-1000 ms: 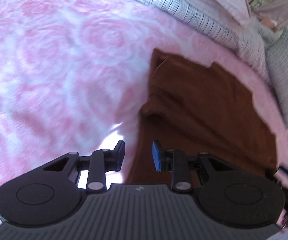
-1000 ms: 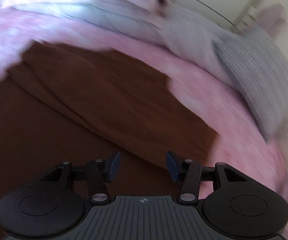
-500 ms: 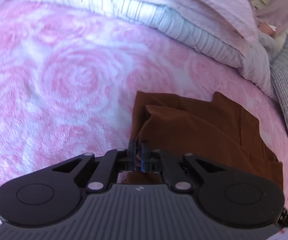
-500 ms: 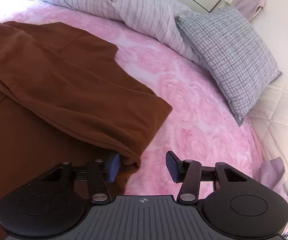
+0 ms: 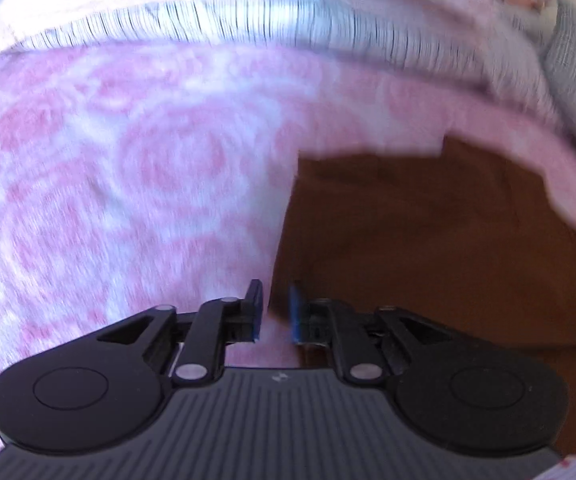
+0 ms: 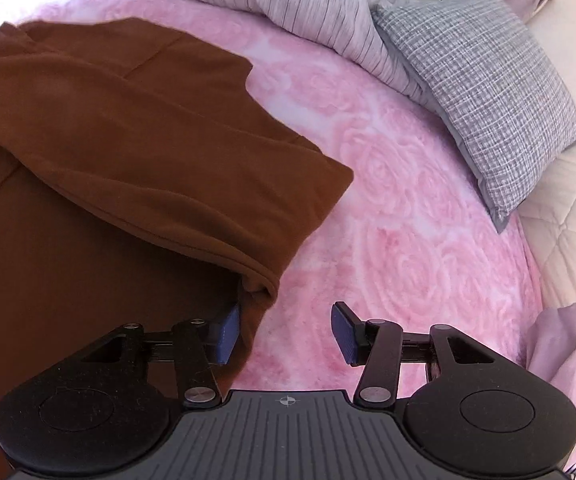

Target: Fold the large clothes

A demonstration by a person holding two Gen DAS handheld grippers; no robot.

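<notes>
- Where it spreads across the whole bed, the pink rose-patterned blanket point(image 6: 399, 184) carries the brown garment point(image 6: 100, 152), folded over itself.
- A grey checked pillow point(image 6: 479, 92) lies well apart from it.
- The right gripper point(image 6: 284, 332) stands spread, one pad against the fold's corner.
- The left gripper point(image 5: 275, 312) is opening narrowly at the garment's edge, nothing pinched.

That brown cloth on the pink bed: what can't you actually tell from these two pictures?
- Brown fleece garment: its kind and full shape; the right wrist view cuts it off at the left edge.
- Left gripper: jaws opening around the garment's edge; motion blur hides any contact.
- Right gripper: its left finger sits against the folded hem; the fold hides its tip.
- Pink rose-patterned blanket: detail smeared by blur.
</notes>
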